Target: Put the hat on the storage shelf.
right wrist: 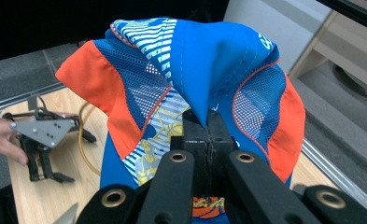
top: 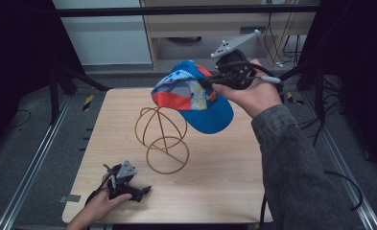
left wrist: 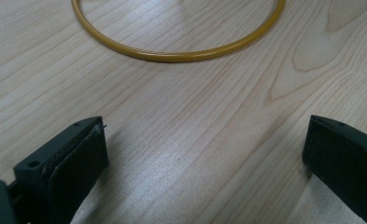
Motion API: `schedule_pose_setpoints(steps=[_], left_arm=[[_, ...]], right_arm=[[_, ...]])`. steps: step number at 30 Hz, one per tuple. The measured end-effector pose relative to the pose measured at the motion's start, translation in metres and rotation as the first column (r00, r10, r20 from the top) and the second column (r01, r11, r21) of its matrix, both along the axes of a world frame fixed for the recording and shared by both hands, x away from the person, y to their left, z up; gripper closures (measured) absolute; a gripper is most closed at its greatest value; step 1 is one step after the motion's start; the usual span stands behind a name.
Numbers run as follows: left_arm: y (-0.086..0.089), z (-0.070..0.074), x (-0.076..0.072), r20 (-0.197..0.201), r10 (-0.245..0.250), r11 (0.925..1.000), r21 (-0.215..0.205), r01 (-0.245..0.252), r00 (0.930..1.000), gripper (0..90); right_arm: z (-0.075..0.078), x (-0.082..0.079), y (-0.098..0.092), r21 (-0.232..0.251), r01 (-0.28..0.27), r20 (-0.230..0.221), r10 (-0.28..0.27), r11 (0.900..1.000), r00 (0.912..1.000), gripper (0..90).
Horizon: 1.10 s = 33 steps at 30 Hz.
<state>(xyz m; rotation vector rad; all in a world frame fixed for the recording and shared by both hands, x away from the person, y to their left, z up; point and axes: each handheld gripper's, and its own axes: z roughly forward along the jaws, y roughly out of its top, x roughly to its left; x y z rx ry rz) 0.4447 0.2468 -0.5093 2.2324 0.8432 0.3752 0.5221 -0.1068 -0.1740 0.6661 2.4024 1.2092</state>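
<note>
Now the right gripper point(top: 214, 82) is closed on the cap point(top: 193, 96), pinching its fabric, and holds it in the air above the far part of the desk point(top: 224, 182), over the wire stand point(top: 161, 139). Near the desk's front left corner, the left gripper point(top: 140, 191) rests with its jaws wide apart, holding nothing.

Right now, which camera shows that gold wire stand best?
The high view: the whole wire hat stand, dome and base ring, stands on the table. The left gripper view shows part of its base ring; the right gripper view a sliver behind the cap.
</note>
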Motion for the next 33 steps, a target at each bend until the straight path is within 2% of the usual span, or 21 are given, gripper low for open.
schedule_pose_setpoints(steps=[8, 15, 28, 33], left_arm=[[0.0, 0.0, 0.0, 0.002, 0.002, 1.0, -0.001, -0.002, 1.0, 0.0], [0.0, 0.0, 0.0, 0.001, 0.001, 1.0, -0.001, -0.001, 1.0, 0.0], [0.0, 0.0, 0.0, 0.001, 0.003, 1.0, -0.001, -0.003, 1.0, 0.0], [0.0, 0.0, 0.0, 0.001, 0.003, 1.0, -0.001, -0.003, 1.0, 0.0]], right_arm=[[0.008, 0.011, 0.041, -0.014, -0.046, 0.008, 0.046, 0.999, 0.9989, 90.0], [0.011, 0.018, 0.068, -0.037, -0.077, 0.006, 0.078, 0.996, 0.997, 90.0], [0.006, 0.028, 0.092, -0.079, -0.09, -0.012, 0.089, 0.993, 0.9959, 90.0], [0.0, 0.032, 0.102, -0.1, -0.099, -0.027, 0.097, 0.99, 0.9949, 90.0]])
